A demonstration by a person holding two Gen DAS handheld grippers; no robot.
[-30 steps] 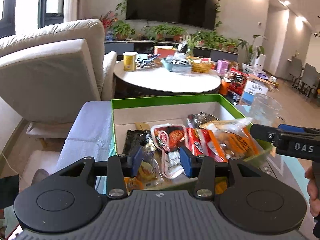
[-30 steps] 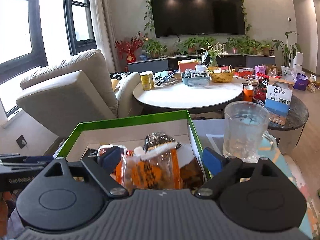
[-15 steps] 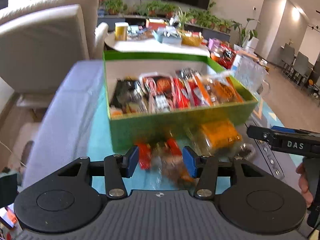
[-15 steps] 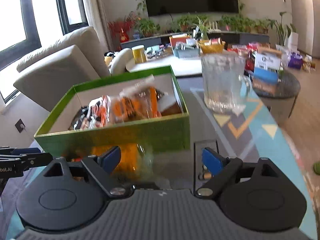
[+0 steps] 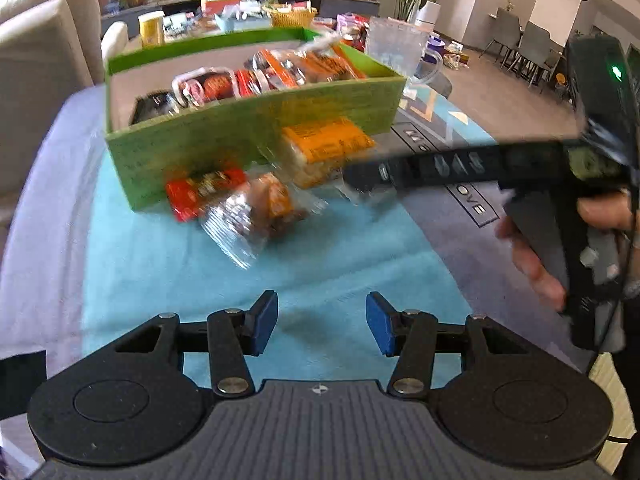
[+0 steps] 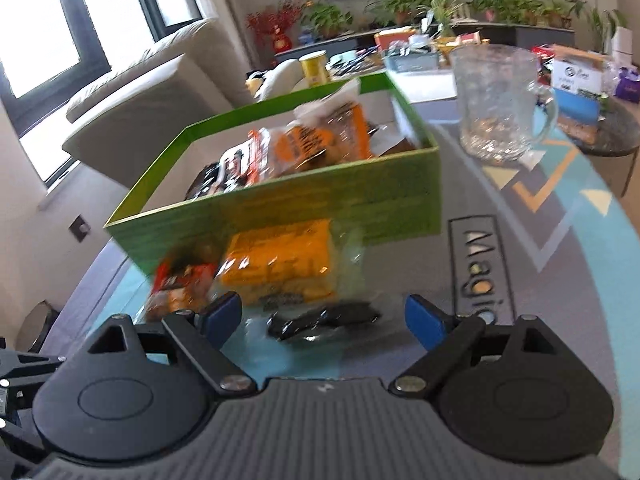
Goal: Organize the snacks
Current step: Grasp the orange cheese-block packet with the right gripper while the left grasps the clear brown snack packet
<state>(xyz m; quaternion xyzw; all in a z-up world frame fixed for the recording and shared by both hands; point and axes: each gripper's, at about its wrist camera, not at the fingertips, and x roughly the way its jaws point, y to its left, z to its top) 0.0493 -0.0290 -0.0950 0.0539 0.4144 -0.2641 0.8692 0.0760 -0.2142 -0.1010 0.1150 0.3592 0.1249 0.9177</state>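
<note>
Jaws of both grippers gape, empty, before green box (image 5: 256,136).

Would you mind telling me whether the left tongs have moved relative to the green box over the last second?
Yes. The left tongs have pulled back from over the green box; its near wall and the snacks in front now lie ahead of them.

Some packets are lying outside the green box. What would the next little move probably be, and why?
Probably ease the right gripper forward onto the orange packet. Its jaws are open and empty, and that packet lies on the mat right ahead, against the green box that already holds other snacks.
</note>
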